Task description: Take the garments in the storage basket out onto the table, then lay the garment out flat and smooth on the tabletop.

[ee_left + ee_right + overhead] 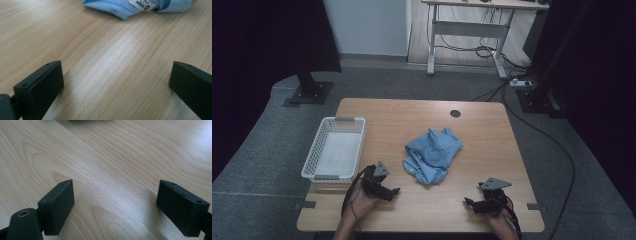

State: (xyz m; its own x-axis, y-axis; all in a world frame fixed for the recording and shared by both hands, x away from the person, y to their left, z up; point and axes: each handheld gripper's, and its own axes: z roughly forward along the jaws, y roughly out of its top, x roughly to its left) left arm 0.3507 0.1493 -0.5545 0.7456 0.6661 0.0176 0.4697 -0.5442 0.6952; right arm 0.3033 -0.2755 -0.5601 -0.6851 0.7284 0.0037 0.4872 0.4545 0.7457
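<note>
Left gripper (396,190), lower left: black, blocky jaws set wide apart, nothing held, bare wood between them. Right gripper (467,201), lower right: jaws likewise spread wide, nothing held. Shirt (432,155), centre of frame: light blue cloth, crumpled in a soft heap, white label seen. Table (482,130): pale wood, grained. Basket (314,155), left: white perforated plastic, rectangular.

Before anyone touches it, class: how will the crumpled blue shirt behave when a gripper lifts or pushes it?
The blue shirt lies in soft, crumpled folds, so it will probably droop and unfold when lifted. Pushed across the smooth wooden table, it would likely bunch rather than slide whole. It looks thin, so probably light.
</note>
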